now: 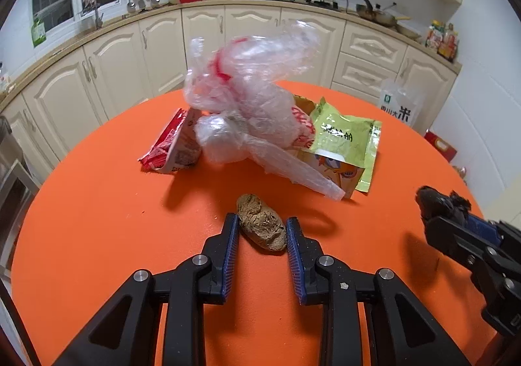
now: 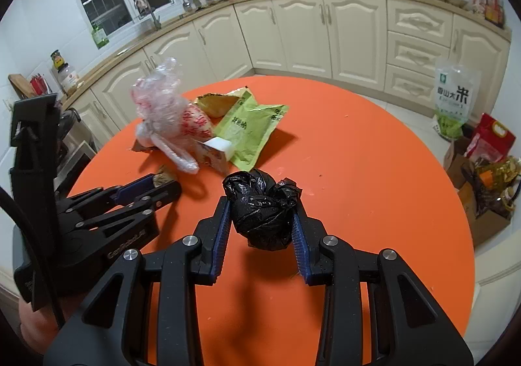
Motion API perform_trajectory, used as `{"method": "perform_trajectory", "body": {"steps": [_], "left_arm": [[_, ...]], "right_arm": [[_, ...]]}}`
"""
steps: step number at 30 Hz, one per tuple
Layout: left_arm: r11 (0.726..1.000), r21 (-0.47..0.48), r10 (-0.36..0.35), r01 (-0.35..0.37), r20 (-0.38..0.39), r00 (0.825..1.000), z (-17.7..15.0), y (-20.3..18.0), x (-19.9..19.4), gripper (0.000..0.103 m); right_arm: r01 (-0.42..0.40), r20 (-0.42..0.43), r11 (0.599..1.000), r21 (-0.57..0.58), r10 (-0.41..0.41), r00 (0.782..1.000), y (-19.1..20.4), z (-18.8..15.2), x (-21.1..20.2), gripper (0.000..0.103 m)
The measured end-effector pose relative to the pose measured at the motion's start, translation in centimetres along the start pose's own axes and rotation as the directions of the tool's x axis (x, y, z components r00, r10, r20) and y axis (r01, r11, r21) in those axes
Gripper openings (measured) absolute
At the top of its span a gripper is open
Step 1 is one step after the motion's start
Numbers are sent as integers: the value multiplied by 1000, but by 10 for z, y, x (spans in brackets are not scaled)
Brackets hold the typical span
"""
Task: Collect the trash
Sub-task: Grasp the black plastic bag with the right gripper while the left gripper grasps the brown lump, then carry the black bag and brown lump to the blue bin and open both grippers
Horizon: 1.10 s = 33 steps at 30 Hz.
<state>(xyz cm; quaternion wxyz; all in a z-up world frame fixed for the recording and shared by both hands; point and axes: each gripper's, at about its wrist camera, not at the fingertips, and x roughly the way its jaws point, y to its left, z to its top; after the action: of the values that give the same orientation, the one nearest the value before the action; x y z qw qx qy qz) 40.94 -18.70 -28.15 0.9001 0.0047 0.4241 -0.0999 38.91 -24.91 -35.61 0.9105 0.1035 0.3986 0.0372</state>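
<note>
A brown crumpled lump [image 1: 260, 224] lies on the round orange table [image 1: 97, 203], and my left gripper [image 1: 262, 219] is shut on it, one blue pad touching each side. In the right wrist view the left gripper [image 2: 164, 182] sits low at the left with the lump [image 2: 161, 175] at its tips. My right gripper [image 2: 261, 201] is shut on a balled black plastic bag [image 2: 260, 210], held just above the table [image 2: 358, 170] over its shadow. It shows at the right in the left wrist view, as right gripper [image 1: 446, 206].
A trash pile lies beyond the left gripper: a clear plastic bag [image 1: 247, 99], a red wrapper [image 1: 169, 141], a green pouch [image 1: 345, 135] and a small carton [image 1: 338, 174]. A rice bag [image 2: 452, 99] and grocery boxes [image 2: 485, 164] stand on the floor to the right. Cream cabinets [image 2: 293, 37] run behind.
</note>
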Motion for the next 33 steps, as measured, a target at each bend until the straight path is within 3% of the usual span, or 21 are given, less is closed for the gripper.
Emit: {"method": "perform_trajectory", "body": {"steps": [2, 6, 14, 25, 33], "left_arm": [[1000, -14, -1, 1, 5, 1000, -4, 8, -1, 25], [1000, -26, -8, 9, 18, 1000, -47, 9, -33, 25], [1000, -25, -17, 19, 75, 997, -123, -2, -122, 25], [999, -23, -34, 39, 197, 980, -171, -8, -221, 25], [998, 16, -68, 66, 278, 958, -184, -30, -275, 25]], "right_arm": [[-3, 4, 1000, 0, 3, 1000, 4, -2, -5, 33], [-4, 14, 1000, -10, 5, 1000, 13, -8, -19, 33], [-14, 55, 1000, -18, 15, 998, 33, -32, -59, 33], [-21, 135, 1000, -18, 24, 991, 44, -63, -129, 33], [-21, 208, 1000, -5, 21, 978, 31, -75, -175, 33]]}}
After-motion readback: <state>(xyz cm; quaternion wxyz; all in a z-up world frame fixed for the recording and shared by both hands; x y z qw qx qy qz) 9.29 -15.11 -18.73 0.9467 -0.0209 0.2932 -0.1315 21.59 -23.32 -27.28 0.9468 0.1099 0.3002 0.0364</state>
